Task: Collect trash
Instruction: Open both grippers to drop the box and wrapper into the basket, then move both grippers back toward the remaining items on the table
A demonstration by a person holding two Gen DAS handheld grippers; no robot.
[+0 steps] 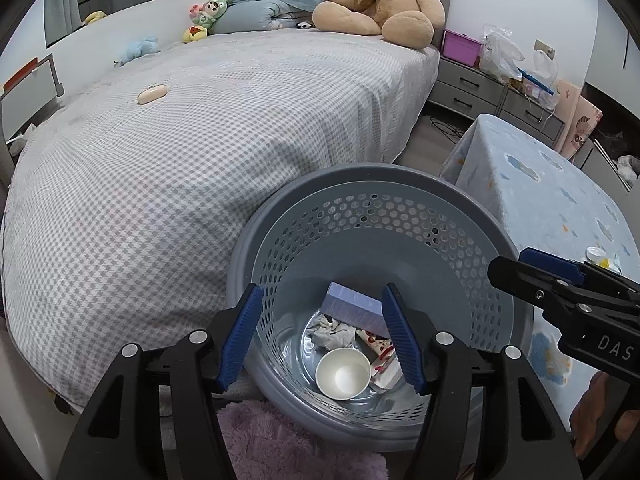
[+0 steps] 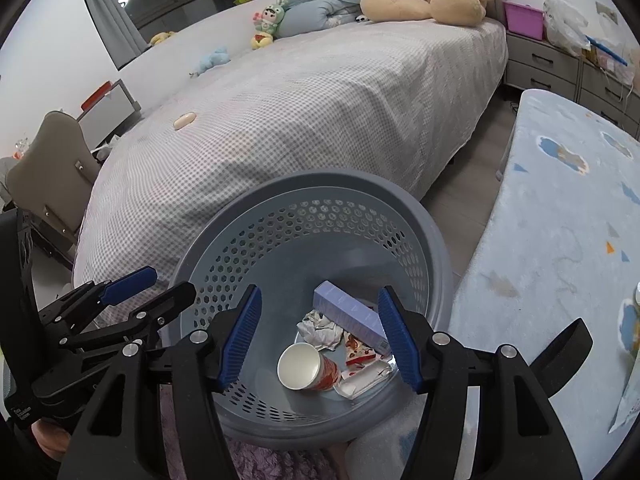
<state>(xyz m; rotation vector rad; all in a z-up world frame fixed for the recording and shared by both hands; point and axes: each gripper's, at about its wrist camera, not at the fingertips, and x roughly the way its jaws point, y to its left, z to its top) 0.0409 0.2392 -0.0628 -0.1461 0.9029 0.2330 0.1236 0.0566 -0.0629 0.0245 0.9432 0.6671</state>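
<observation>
A grey perforated trash basket stands on the floor beside the bed; it also shows in the right wrist view. Inside lie a white paper cup with a red print, a crumpled tissue, a pale purple box and a red-and-white wrapper. My left gripper is open and empty above the basket's near rim. My right gripper is open and empty above the same basket. Each gripper shows at the edge of the other's view.
A bed with a grey checked sheet holds a small beige case, toys and a large teddy bear. A table with a light blue cloth stands right of the basket. A purple fluffy rug lies below. Grey drawers stand behind.
</observation>
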